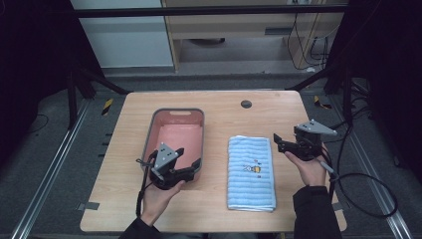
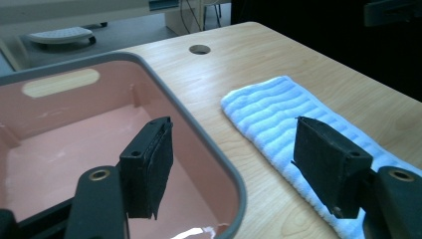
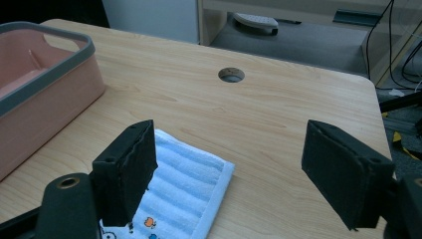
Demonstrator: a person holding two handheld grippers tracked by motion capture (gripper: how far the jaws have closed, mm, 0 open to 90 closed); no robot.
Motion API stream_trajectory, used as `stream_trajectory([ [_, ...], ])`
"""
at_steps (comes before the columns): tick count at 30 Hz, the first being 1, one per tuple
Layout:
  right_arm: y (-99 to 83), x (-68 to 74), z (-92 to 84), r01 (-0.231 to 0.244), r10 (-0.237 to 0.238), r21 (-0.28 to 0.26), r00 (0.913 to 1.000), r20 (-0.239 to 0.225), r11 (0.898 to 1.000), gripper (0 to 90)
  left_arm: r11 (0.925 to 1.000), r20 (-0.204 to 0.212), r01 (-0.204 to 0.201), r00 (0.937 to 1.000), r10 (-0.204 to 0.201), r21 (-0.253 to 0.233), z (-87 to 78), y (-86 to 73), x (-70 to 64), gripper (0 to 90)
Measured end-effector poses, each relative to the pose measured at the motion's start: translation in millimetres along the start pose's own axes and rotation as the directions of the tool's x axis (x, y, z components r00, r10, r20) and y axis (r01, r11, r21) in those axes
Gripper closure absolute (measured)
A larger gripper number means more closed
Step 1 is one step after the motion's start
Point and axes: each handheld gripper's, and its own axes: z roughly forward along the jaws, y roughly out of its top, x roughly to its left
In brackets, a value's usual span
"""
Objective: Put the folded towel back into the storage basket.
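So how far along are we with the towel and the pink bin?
Nothing looks done yet: the folded blue towel lies flat on the table, and the bin looks empty. Both tongs, left and right, are open and holding nothing. Any grasping or moving is still ahead.

Folded blue towel (image 1: 252, 173) flat beside empty pink bin (image 1: 175, 115)

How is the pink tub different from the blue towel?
The pink plastic tub with a grey rim is a deep, hard box with walls, and it is empty; the light blue striped towel is soft and lies folded flat. The tub is plain inside, while the towel bears a small cartoon picture. The tub sits left of the towel. Both are long rectangles resting on the wooden table.
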Motion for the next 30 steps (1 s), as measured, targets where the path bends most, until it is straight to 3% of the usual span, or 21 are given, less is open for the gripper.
stream_trajectory([
  [13, 5.3, -1.2, 14.3, 0.002, -0.002, 0.008, 1.0000, 0.008, 1.000, 22.2, 0.9996, 0.054, -0.027, 0.9982, 0.026, 0.008, 19.7, -1.6, -26.8, 31.6],
  [25, 6.9, -7.4, 32.0, -0.001, 0.000, 0.022, 0.9996, 0.028, 1.000, 25.1, 0.9953, 0.081, -0.070, 0.9946, 0.064, 0.066, 41.7, -15.3, -55.9, 32.4],
  [30, 2.9, -8.7, 42.6, 0.005, -0.007, 0.041, 0.9995, 0.030, 0.999, 27.5, 0.9938, 0.091, -0.073, 0.9937, 0.066, 0.083, 46.8, -20.0, -61.6, 33.7],
])
